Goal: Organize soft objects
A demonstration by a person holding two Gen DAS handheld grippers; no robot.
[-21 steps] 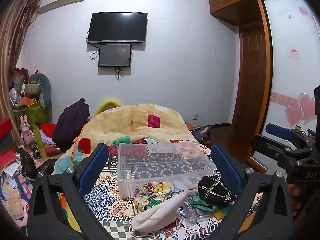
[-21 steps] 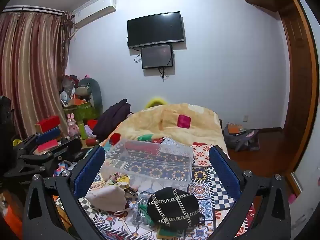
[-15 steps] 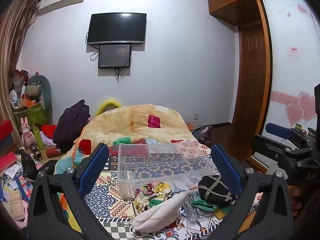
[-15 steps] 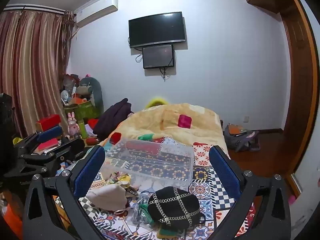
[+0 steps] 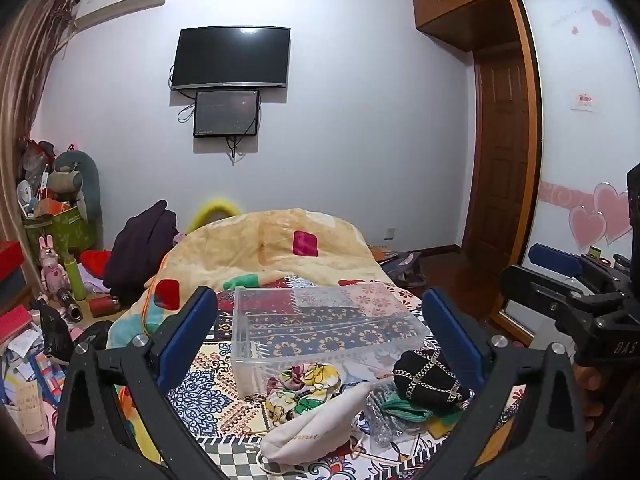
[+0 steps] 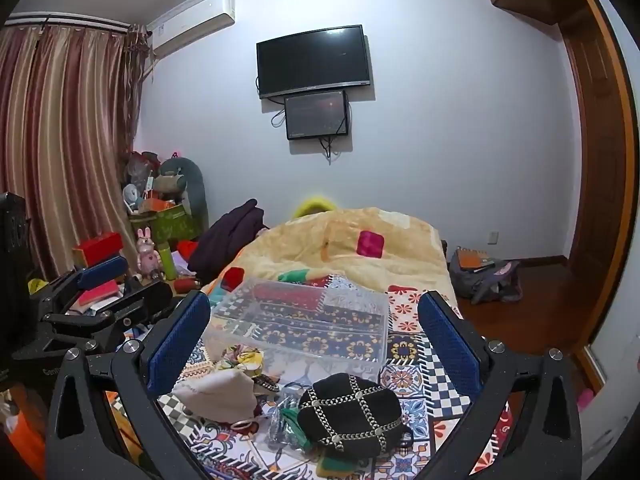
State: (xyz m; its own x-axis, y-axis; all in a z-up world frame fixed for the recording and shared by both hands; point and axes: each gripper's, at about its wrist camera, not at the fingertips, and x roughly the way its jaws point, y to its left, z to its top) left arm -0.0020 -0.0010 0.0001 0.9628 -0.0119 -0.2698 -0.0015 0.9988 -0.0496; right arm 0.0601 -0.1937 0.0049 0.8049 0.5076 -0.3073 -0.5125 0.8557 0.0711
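Soft objects, among them a black chain-trimmed hat (image 6: pixel 352 414) and a white pouch (image 5: pixel 316 428), are seen between the wide-spread, empty fingers of the left gripper (image 5: pixel 320 344) and right gripper (image 6: pixel 314 344), before a clear bin (image 6: pixel 308 320).

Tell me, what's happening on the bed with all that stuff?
A person holds two grabbing tools over the bed, about to tidy soft things. The left gripper and right gripper are both open and hold nothing. A clear bin sits empty on the patterned sheet. In front of it lie a black hat, a white pouch and a flowery cloth, none picked up yet.
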